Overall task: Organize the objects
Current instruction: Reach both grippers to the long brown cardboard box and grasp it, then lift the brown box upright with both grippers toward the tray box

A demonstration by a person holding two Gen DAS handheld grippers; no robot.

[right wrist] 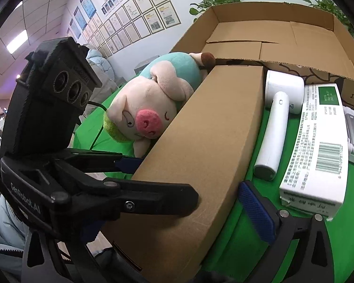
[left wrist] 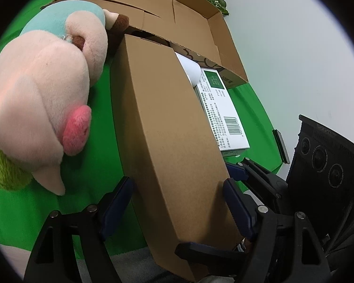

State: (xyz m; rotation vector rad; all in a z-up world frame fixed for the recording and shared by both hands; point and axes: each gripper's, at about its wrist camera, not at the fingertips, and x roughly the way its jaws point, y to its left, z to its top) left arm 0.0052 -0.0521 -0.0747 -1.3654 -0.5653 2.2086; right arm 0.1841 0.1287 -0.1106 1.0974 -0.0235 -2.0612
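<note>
The long brown box (left wrist: 174,141) lies on the green cloth (left wrist: 101,141) between the plush pig (left wrist: 42,108) and white carton (left wrist: 224,115). My left gripper (left wrist: 177,202) straddles its near end; I cannot tell whether it's clamped. My right gripper (right wrist: 219,195) stands open around that end. Lifted from 1 end, the box could swing into the pig.

Long brown cardboard box (right wrist: 200,146) lay on green cloth (right wrist: 245,231). Left of it, touching: pink plush pig (right wrist: 144,108). Right of it: white cylindrical handheld device (right wrist: 273,132), then white printed carton (right wrist: 318,146). Behind it: large open cardboard tray (right wrist: 271,35).
</note>
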